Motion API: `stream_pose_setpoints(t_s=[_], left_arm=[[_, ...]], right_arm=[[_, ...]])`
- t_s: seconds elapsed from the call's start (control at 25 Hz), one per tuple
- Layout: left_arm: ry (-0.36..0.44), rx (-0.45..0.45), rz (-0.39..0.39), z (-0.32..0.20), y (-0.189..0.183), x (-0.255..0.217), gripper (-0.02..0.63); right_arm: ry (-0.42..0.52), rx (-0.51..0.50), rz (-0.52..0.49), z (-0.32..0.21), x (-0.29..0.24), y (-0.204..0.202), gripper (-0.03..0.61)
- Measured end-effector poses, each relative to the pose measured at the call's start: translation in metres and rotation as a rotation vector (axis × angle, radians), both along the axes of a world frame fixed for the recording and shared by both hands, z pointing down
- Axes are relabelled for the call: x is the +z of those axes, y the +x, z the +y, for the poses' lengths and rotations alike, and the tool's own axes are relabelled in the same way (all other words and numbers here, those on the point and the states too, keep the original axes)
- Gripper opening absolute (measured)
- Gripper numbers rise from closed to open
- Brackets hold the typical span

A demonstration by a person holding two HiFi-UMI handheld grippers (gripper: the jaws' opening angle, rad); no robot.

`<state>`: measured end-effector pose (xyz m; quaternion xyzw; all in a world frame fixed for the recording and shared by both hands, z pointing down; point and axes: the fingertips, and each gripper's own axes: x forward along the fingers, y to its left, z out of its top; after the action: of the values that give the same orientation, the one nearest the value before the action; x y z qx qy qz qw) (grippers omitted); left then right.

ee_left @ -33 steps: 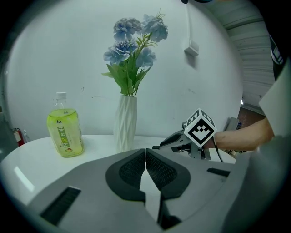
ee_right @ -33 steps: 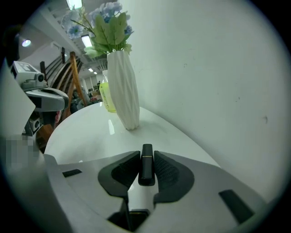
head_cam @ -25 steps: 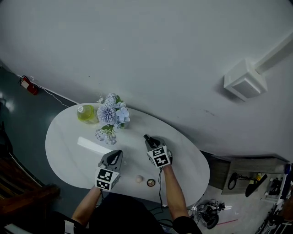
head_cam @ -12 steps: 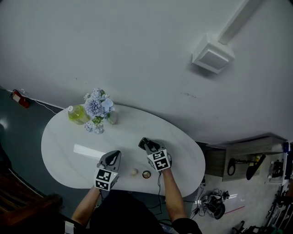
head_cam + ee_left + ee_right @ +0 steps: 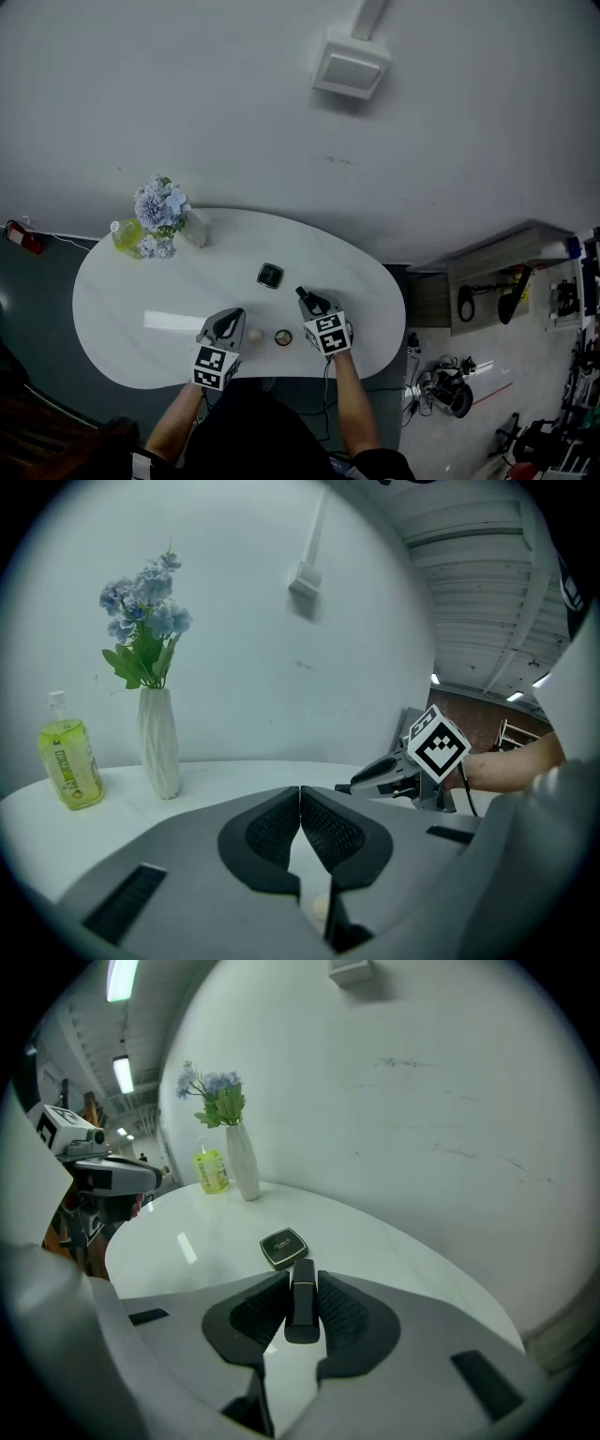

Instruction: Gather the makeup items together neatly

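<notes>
My right gripper [image 5: 302,1309] is shut on a black lipstick tube [image 5: 302,1299] that stands lengthwise between its pads, above the white table. A black square compact [image 5: 284,1247] lies on the table just beyond those jaws. In the head view that compact [image 5: 270,275] lies up and left of the right gripper [image 5: 306,300]. A beige sponge [image 5: 254,334] and a small round compact [image 5: 283,337] lie between my two grippers near the front edge. My left gripper [image 5: 300,797] is shut with nothing in it, and its tips [image 5: 236,321] are close to the sponge.
A white vase of blue flowers [image 5: 161,204] and a yellow-green bottle [image 5: 127,236] stand at the table's far left. The oval white table [image 5: 141,291] ends close in front of both hands. A white wall rises behind it. Shelving and cables sit on the floor at right.
The view has swung, so the table and flowers sit further left in the picture. Both grippers have shifted along the front edge. The black square compact has come into sight beyond the right gripper.
</notes>
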<state>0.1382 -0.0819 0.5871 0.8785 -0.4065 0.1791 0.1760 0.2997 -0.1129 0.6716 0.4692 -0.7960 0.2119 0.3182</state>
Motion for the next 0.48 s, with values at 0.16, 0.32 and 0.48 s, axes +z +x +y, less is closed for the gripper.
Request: stream_pose_setpoints(t_s=[0.16,0.32,0.48], left_arm=[[0.003,0.045,-0.005,0.016,0.018,0.0,0.02],[0.004,0.085,-0.012,0.03,0.034,0.0,0.02],[-0.001,0.114,-0.021,0.045,0.046,0.002,0.02]], right_arm=[[-0.006,0.081,-0.016,0.029,0.004,0.023,0.11],[-0.027,0.143,-0.037,0.057,0.015,0.04,0.11],[-0.052,0.185,-0.054,0.082,0.028,0.048,0.11]])
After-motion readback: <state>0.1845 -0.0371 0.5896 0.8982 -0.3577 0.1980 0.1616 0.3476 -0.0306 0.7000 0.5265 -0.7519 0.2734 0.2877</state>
